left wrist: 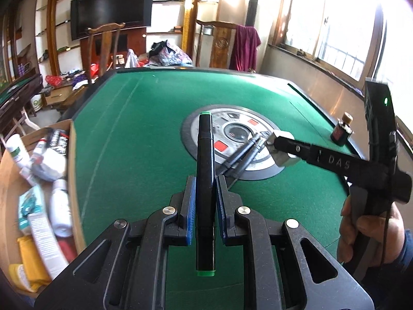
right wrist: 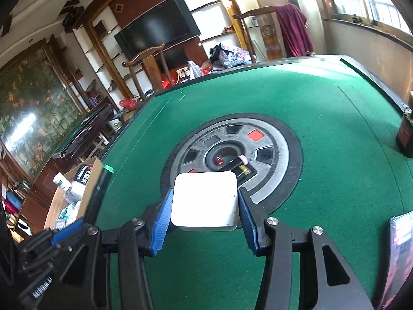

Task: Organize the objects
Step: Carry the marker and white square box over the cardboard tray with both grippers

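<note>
My left gripper [left wrist: 205, 180] is shut on a black marker [left wrist: 205, 155] with green ends, which points away from me over the green felt table [left wrist: 129, 142]. In the right wrist view, my right gripper [right wrist: 205, 192] is shut on a white square box [right wrist: 205, 206], held just above the table's round centre disc [right wrist: 281, 139]. The left wrist view shows that gripper [left wrist: 277, 147] from the side, a hand on its handle. Two dark pens [left wrist: 245, 152] lie on the disc beside the white box.
A cardboard box [left wrist: 73, 155] with several bottles and tubes stands off the table's left edge. A small dark corked bottle [left wrist: 342, 131] stands near the right edge. A phone [right wrist: 400, 245] lies at the near right. Chairs and clutter lie beyond the far edge.
</note>
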